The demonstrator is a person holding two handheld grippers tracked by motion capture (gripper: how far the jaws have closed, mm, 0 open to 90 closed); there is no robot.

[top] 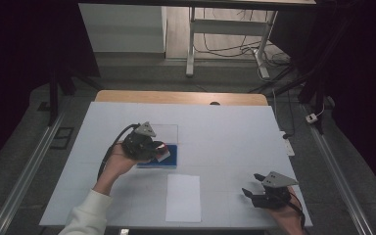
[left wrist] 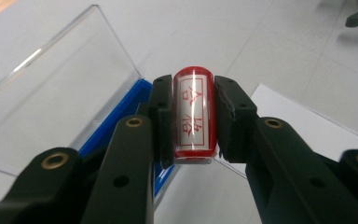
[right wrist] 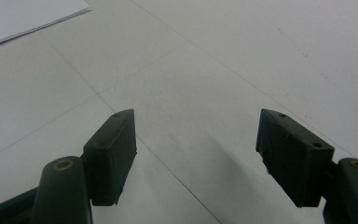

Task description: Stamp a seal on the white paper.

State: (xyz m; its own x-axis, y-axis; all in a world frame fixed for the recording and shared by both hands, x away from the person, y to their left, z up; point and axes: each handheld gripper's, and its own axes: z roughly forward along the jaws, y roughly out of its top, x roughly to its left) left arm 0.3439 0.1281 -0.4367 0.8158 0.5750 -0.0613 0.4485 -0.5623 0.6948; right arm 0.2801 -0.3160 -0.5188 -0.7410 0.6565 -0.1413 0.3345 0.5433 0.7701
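We record the stamp (left wrist: 193,116) as red with a white label bearing red characters inside a red outline. The case base (left wrist: 137,100) beneath it is blue; its lid (left wrist: 56,93) is clear and colourless. The left gripper (left wrist: 193,119) has black jaws with brass-coloured rivets, and a grey plate on top in the high view. The right gripper (right wrist: 196,154) is likewise black. We note the paper sheet (top: 183,198) is plain white, on a pale grey-white table cover (top: 225,127) with a faint grid; table edge (top: 176,97) light wood.
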